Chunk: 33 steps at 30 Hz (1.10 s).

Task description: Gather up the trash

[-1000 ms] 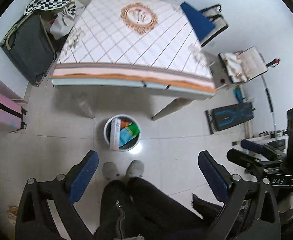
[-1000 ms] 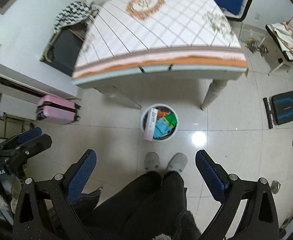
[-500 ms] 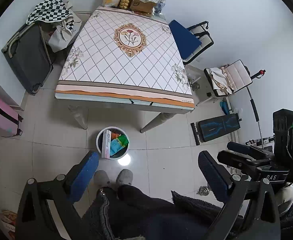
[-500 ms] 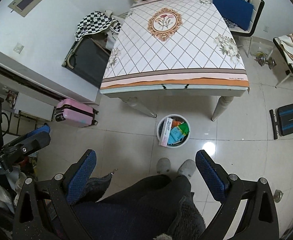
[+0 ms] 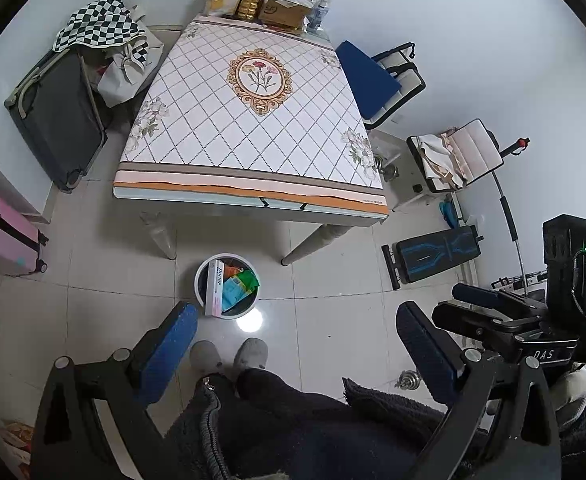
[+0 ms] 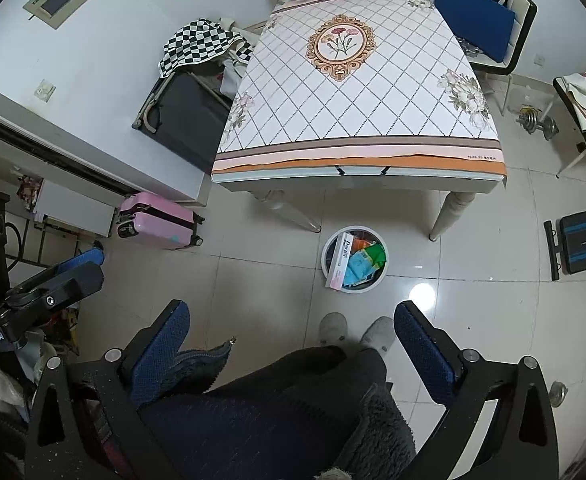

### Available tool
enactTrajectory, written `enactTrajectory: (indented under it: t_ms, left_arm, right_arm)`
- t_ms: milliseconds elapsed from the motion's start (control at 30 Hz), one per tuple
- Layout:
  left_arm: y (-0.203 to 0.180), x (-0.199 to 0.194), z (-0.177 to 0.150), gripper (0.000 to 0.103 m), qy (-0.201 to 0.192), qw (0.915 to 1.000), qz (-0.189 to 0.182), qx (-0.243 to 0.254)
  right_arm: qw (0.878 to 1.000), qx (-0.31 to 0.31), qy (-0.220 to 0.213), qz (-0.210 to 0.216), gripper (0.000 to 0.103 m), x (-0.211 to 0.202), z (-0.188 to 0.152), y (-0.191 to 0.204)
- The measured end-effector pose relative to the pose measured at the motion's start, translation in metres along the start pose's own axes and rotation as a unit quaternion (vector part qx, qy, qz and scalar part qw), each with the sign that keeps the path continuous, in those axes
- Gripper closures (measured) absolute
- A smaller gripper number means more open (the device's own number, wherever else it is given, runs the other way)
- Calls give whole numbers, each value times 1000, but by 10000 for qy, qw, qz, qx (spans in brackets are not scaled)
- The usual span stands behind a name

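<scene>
A round white trash bin (image 5: 199,276) (image 6: 326,254) stands on the tiled floor in front of the table. It holds a pink-and-white box (image 5: 215,288) (image 6: 340,265), blue and green wrappers (image 5: 240,283) and other packets. My left gripper (image 5: 297,324) is open and empty, high above the floor near the bin. My right gripper (image 6: 291,322) is open and empty at a similar height. The right gripper also shows at the right of the left wrist view (image 5: 489,304). The left gripper also shows at the left of the right wrist view (image 6: 65,272).
A table (image 5: 249,128) with a diamond-patterned cloth carries snack bags and a box (image 5: 285,10) at its far edge. Around it are a dark suitcase (image 5: 57,120), a pink suitcase (image 6: 157,220), a blue chair (image 5: 369,76), a weight bench (image 5: 433,254) and dumbbells (image 6: 537,122). The person's feet (image 5: 229,354) stand by the bin.
Both grippers have risen and drawn back from the bin, so the whole table and more of the room show. Both stay open and empty.
</scene>
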<state>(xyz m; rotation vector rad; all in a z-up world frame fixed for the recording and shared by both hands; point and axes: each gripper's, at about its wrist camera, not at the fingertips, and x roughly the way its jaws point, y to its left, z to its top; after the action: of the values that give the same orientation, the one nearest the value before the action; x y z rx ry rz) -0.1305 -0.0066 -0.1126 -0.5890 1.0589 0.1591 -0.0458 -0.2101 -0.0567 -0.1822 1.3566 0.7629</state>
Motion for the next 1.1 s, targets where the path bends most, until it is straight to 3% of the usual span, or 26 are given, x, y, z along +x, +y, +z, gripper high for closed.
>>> enactTrajectory:
  t_ms: [1100]
  left_arm:
    - [-11,6,-7,0,148,9997,-44,166]
  right_arm:
    - [10000,22,52,-7,0,-9,-13,-2]
